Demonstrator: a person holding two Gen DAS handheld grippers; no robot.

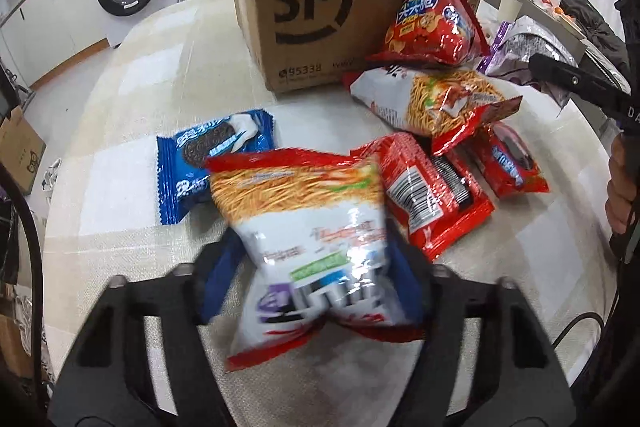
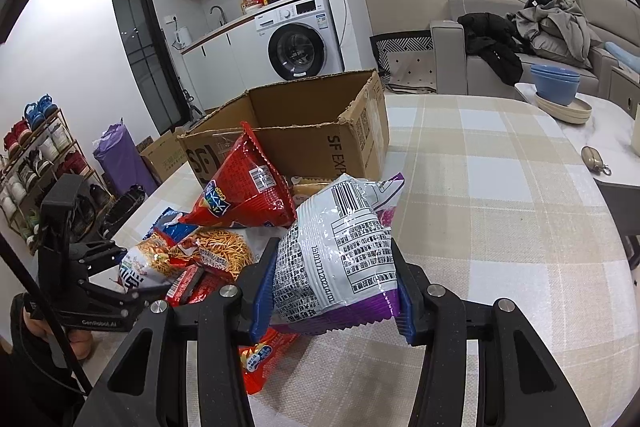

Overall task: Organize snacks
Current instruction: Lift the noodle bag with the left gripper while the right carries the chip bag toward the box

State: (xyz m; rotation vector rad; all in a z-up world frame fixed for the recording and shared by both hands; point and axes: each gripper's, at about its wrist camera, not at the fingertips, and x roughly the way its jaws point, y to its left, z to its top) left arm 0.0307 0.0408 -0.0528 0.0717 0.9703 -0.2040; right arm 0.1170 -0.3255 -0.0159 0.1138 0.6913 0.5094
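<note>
The left gripper (image 1: 316, 291) squeezes a white and red noodle snack bag (image 1: 304, 219) just above the worktop (image 1: 132, 155). The right gripper (image 2: 328, 297) squeezes a white and purple bag (image 2: 340, 255) with a barcode and tiny print. Behind them stands an open brown box (image 1: 304, 15) that says "SF" and "95338". Near it lie a blue cookie pack (image 1: 208, 163), a red pointy bag (image 1: 432, 19), 1 more noodle bag (image 1: 432, 99) and 2 red packs (image 1: 432, 187).
</note>
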